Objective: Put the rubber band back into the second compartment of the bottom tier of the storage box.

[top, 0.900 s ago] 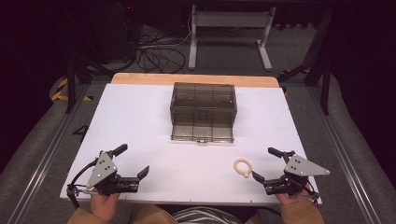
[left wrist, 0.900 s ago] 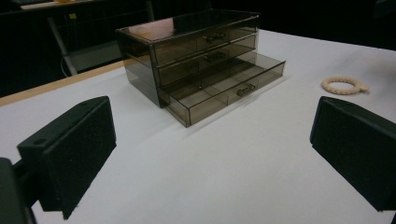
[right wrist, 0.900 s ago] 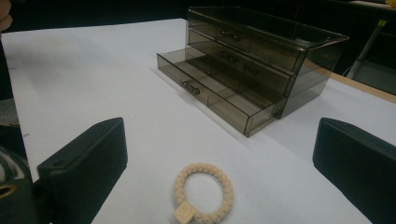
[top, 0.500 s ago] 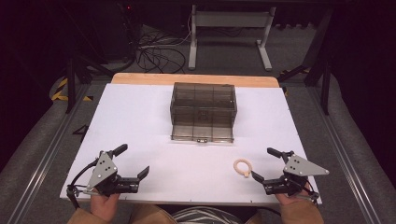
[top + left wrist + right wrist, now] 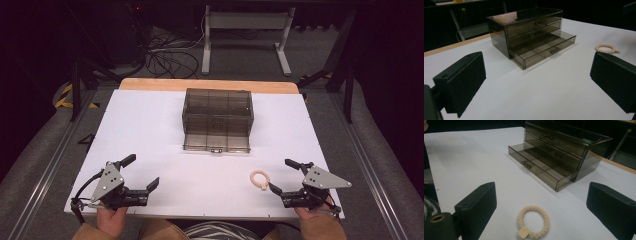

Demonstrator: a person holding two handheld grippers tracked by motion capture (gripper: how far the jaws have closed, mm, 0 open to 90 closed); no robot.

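Resting grippers: left gripper point(image 5: 140, 173) and right gripper point(image 5: 283, 176), both with jaws spread wide, empty.
Bracelet point(image 5: 533, 221): just ahead of right gripper; tag unreadable.
Drawer box point(image 5: 217, 120): beyond both, bottom drawer out.

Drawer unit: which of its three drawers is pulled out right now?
The bottom drawer of the smoked drawer unit: it juts forward, its divided compartments showing, while the two above sit flush and shut.

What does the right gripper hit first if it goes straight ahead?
Probably the hair tie, lying on the table just ahead between the open right gripper jaws. Beyond it stands the drawer box.
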